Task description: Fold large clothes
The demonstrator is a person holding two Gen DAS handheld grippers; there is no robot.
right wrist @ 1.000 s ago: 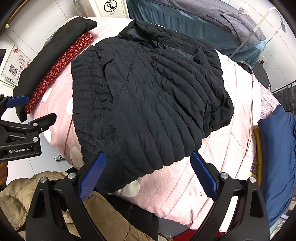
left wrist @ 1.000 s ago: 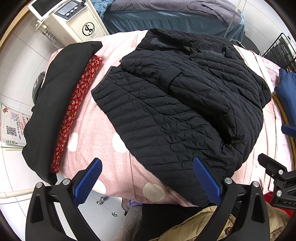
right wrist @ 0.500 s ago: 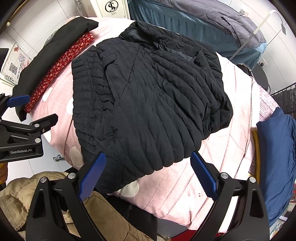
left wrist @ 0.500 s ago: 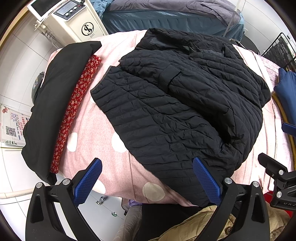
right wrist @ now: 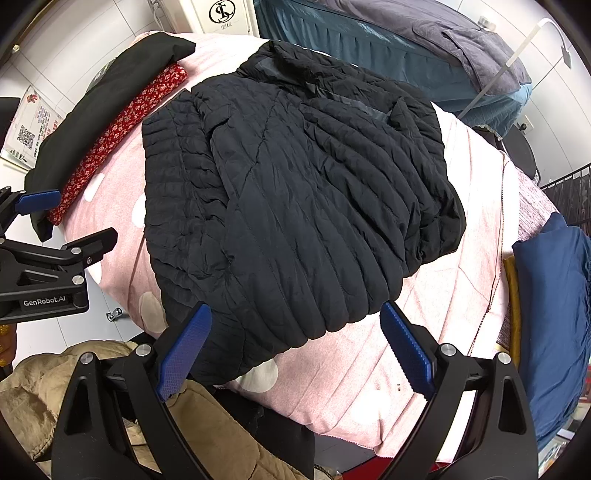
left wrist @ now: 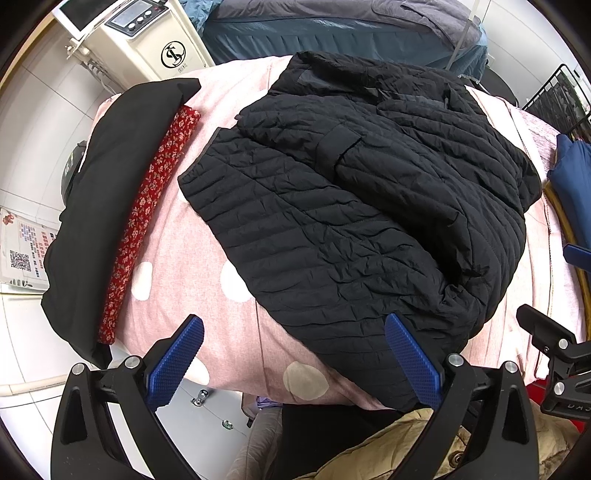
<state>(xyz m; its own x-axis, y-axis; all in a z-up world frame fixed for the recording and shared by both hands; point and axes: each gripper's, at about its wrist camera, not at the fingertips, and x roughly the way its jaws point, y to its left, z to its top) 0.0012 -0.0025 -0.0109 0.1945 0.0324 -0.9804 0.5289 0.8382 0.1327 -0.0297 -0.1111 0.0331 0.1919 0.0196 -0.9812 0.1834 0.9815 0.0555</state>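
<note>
A black quilted jacket [left wrist: 354, 206] lies on a pink spotted cloth [left wrist: 207, 295] over the table, both sleeves folded in across its body. It also shows in the right wrist view [right wrist: 295, 199]. My left gripper [left wrist: 295, 358] is open and empty, held above the table's near edge at the jacket's hem. My right gripper [right wrist: 295, 343] is open and empty, above the jacket's near right corner. The left gripper shows at the left edge of the right wrist view [right wrist: 44, 266].
A folded black garment [left wrist: 110, 184] and a red floral one [left wrist: 147, 206] lie along the table's left edge. A blue garment [right wrist: 554, 314] lies at the right. A tan jacket [right wrist: 110, 406] is below the near edge. A white machine [left wrist: 140, 40] and a bed [left wrist: 332, 26] stand behind.
Both grippers have drifted very slightly; the jacket looks unmoved and both grippers stay open.
</note>
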